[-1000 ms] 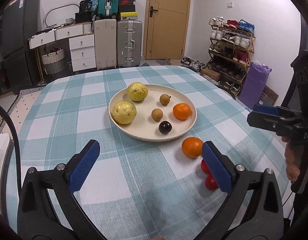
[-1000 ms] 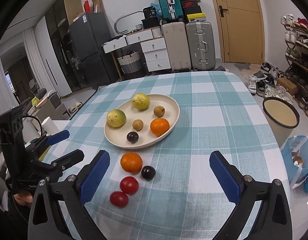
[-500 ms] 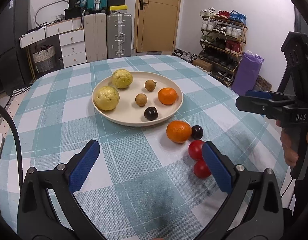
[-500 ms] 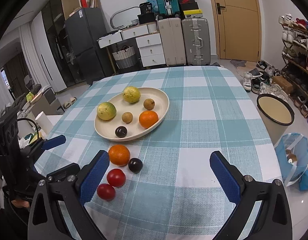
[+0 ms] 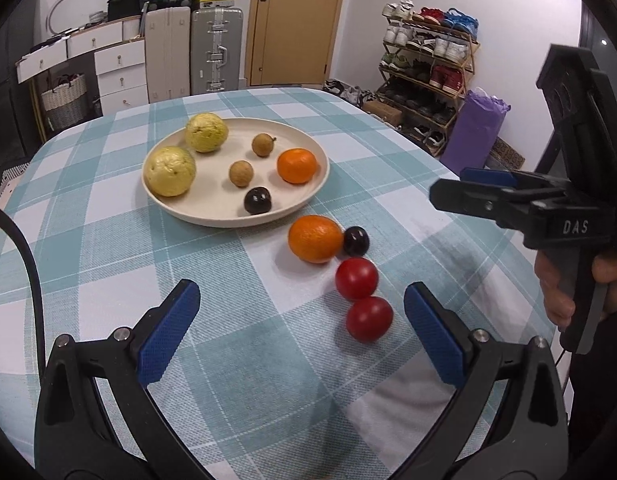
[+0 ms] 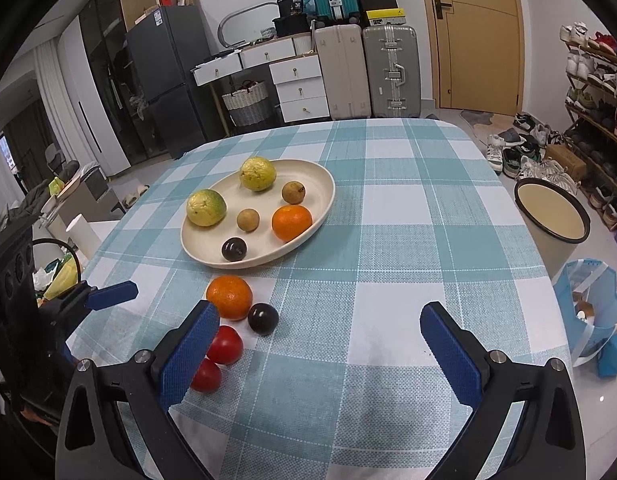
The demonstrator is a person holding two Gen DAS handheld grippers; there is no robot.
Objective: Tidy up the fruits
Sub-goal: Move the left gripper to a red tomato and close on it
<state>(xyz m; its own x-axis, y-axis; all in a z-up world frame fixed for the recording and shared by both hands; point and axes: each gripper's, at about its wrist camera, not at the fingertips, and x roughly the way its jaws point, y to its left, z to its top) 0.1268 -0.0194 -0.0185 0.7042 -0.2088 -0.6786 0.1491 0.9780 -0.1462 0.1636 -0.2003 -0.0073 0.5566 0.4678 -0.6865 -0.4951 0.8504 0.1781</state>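
A cream plate (image 5: pixel 212 212) (image 6: pixel 324 184) on the checked tablecloth holds two yellow-green guavas, two brown longans, an orange and a dark plum. On the cloth in front of it lie a loose orange (image 5: pixel 314 239) (image 6: pixel 229 297), a dark plum (image 5: pixel 355 241) (image 6: pixel 263 318) and two red tomatoes (image 5: pixel 356 279) (image 6: pixel 225 345). My left gripper (image 5: pixel 302 336) is open, with the nearer tomato (image 5: pixel 369 319) just inside its right finger. My right gripper (image 6: pixel 320 356) is open too, its left finger partly hiding the tomatoes. Both hold nothing.
The right gripper's body and the hand holding it (image 5: pixel 564 220) fill the right of the left wrist view. Beyond the table's right edge stand a bin (image 6: pixel 552 220) and a blue bag (image 6: pixel 592 320). Suitcases (image 6: pixel 390 72), drawers and a shoe rack (image 5: pixel 424 76) line the walls.
Both grippers have moved closer to the loose fruit; the orange, plum and tomatoes now sit lower and larger in both views. No fruit has moved.
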